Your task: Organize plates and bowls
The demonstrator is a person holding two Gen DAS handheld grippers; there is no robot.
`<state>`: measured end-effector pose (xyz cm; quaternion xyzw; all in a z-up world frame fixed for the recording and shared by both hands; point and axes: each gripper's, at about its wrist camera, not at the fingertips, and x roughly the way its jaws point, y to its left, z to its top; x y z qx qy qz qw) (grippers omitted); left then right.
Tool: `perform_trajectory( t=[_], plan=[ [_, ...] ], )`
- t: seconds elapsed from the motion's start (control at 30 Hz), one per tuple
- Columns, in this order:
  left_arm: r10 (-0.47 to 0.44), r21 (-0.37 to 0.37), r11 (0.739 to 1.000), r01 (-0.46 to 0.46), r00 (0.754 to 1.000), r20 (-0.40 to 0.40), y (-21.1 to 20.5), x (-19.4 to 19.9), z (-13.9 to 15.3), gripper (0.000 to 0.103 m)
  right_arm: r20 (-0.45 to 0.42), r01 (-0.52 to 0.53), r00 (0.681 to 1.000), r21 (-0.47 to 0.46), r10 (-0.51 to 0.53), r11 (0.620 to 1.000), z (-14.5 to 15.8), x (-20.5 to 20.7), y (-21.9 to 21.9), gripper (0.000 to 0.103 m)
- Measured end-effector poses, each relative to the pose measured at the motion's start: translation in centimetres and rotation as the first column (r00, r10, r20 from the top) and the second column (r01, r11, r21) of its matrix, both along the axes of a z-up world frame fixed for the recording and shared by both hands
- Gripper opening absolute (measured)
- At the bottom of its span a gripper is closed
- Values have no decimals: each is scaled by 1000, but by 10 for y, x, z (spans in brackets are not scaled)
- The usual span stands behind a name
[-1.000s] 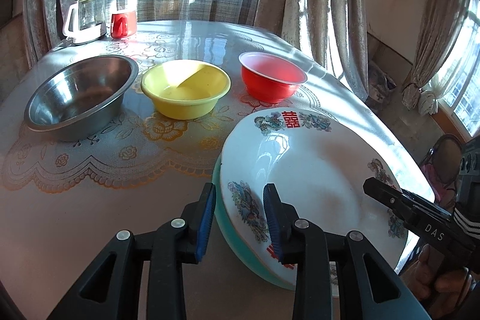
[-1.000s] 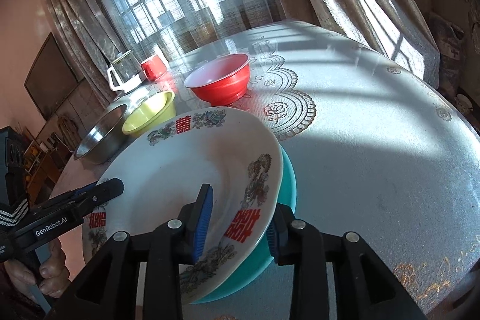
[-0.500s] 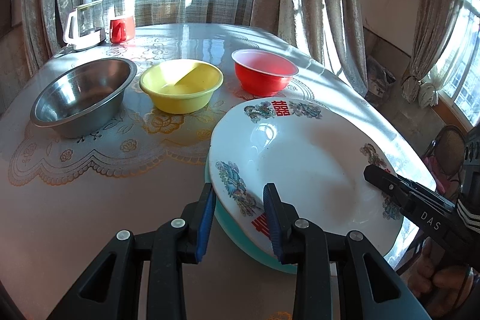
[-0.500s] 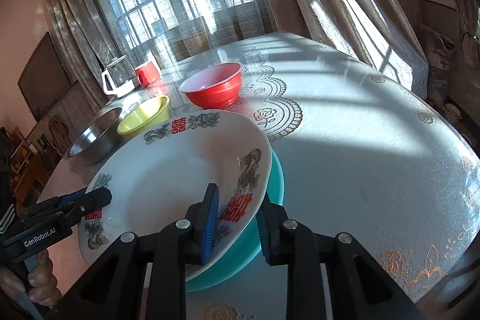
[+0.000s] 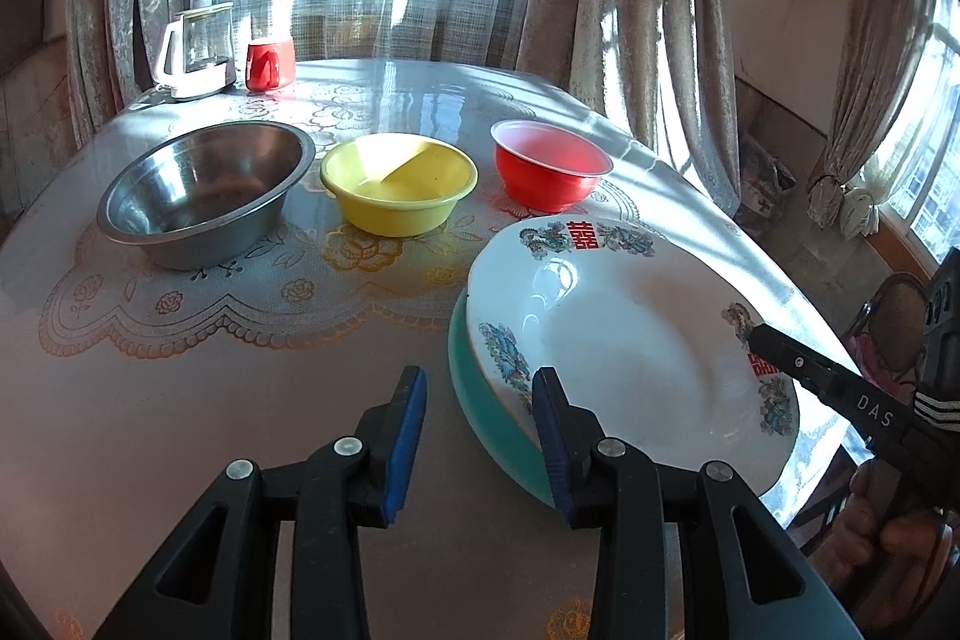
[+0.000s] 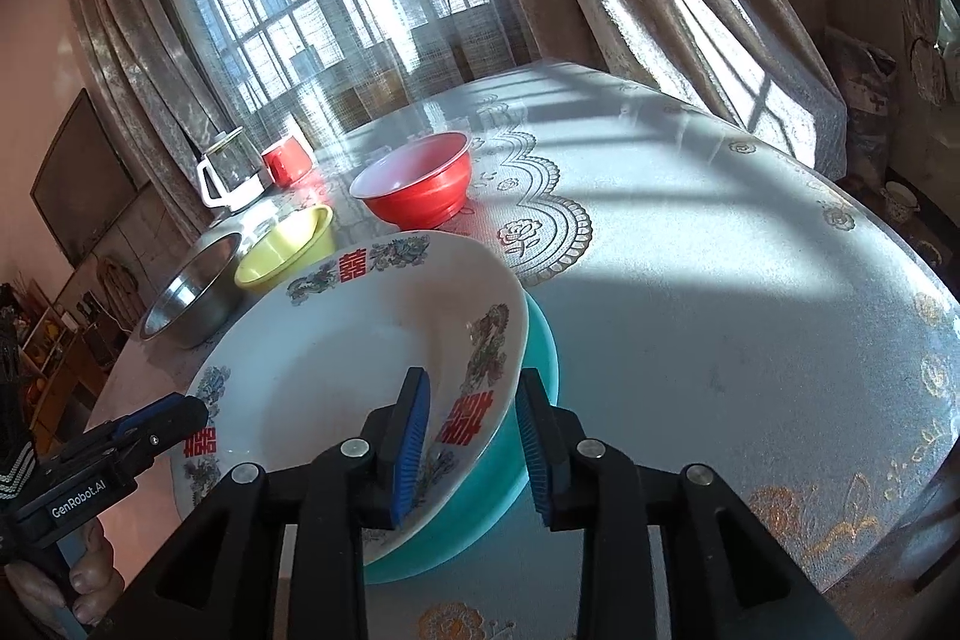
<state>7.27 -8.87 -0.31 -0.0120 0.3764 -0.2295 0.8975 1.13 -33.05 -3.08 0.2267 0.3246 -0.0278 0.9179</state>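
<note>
The white floral-rimmed ceramic plate [image 5: 630, 340] is seen stacked on the teal plate [image 6: 534, 370] on the bench [image 5: 180, 400]. The right gripper [image 6: 474, 436] straddles its rim, fingers apart; the left gripper [image 5: 480, 436] is spread, empty. Bowl nesting is judged next.

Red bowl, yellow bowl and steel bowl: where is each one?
Red bowl [image 5: 549, 181], left wrist view, on its outer wall.
Yellow bowl [image 5: 396, 211], left wrist view, on its outer wall.
Steel bowl [image 5: 204, 178], left wrist view, on its inside.

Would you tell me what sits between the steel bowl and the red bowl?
The yellow bowl sits between steel bowl and red bowl, in the left wrist view.
</note>
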Motion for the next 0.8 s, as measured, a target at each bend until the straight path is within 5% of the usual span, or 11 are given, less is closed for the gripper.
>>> perform_trajectory(
  t=[0.3,0.5,0.8],
  plan=[
    [118,-8,993,-118,993,-15,50,10,0,42,56,10,998,-22,-9,1000,33,6,5,33],
    [236,57,971,-234,971,-30,82,19,-8,45,94,-117,989,-15,118,993,53,27,41,38],
    [322,59,946,-319,946,-38,122,24,-11,51,56,-334,941,16,333,942,53,64,113,42]
  ],
)
